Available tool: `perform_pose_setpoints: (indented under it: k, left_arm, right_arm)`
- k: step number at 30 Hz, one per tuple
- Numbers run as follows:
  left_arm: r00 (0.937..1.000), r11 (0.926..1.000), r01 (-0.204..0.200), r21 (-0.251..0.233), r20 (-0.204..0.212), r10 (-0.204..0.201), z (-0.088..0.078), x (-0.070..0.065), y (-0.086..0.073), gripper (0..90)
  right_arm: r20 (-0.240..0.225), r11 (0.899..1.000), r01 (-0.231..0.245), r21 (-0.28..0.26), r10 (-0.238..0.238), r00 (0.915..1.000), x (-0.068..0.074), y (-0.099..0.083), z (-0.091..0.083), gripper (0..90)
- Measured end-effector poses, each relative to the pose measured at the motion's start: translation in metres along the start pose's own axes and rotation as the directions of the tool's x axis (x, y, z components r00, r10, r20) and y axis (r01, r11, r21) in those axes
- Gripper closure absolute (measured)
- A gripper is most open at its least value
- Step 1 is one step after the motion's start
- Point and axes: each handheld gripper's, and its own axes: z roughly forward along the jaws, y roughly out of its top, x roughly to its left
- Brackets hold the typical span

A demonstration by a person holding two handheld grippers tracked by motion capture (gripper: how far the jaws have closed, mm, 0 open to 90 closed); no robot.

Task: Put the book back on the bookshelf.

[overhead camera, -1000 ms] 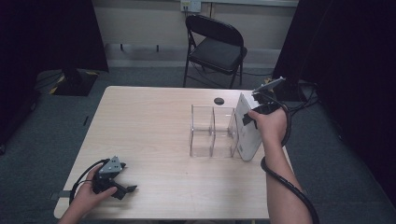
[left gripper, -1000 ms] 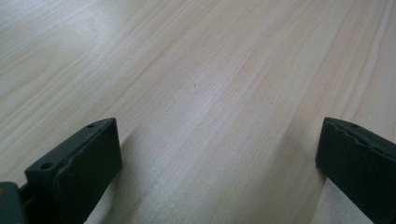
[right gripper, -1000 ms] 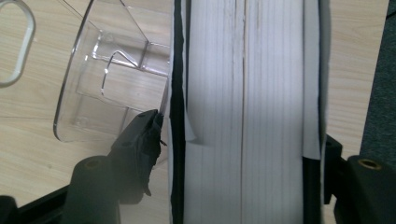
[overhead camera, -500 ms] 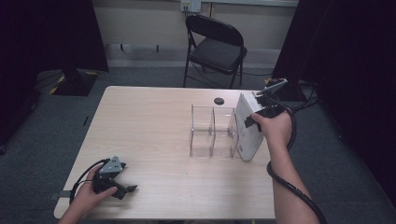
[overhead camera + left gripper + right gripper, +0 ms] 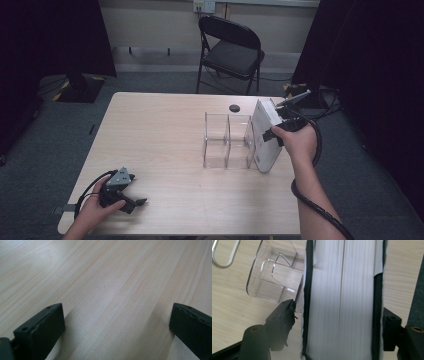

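The right gripper's [image 5: 337,322] jaws stand either side of a thick white book [image 5: 342,297] and have just been opening. In the right gripper view a thin gap shows between the left pad and the book's dark cover, and the right pad sits just beside the other cover, so the grip looks released with the book between the jaws. The book stands on edge, leaning a little, at the right end of a clear divided rack [image 5: 227,140], touching or just beside its outer wall, near the table's [image 5: 150,125] right edge. The right hand [image 5: 295,142] is on the book's right side.

The left gripper's [image 5: 116,322] jaws are wide apart over bare wood, grasping nothing. It rests in the left hand [image 5: 95,210] at the near left corner, well apart from the rack.

A small dark disc [image 5: 234,107] lies just beyond the rack. A folding chair [image 5: 232,50] stands past the far edge.
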Motion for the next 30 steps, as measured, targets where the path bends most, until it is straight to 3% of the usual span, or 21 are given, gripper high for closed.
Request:
perform_pose_setpoints:
  k: [14,30]
  left_arm:
    - [1.0,1.0,0.001,0.0,0.0,-0.001,0.0,0.0,0.0,0.0]
    - [1.0,1.0,0.001,-0.003,-0.002,-0.001,0.0,0.0,0.0,0.0]
  right_arm:
    - [-0.019,1.0,0.018,-0.016,-0.019,0.9997,-0.002,-0.015,-0.009,27.0]
    - [-0.046,0.999,0.046,-0.012,-0.046,0.9978,-0.004,-0.039,0.001,27.1]
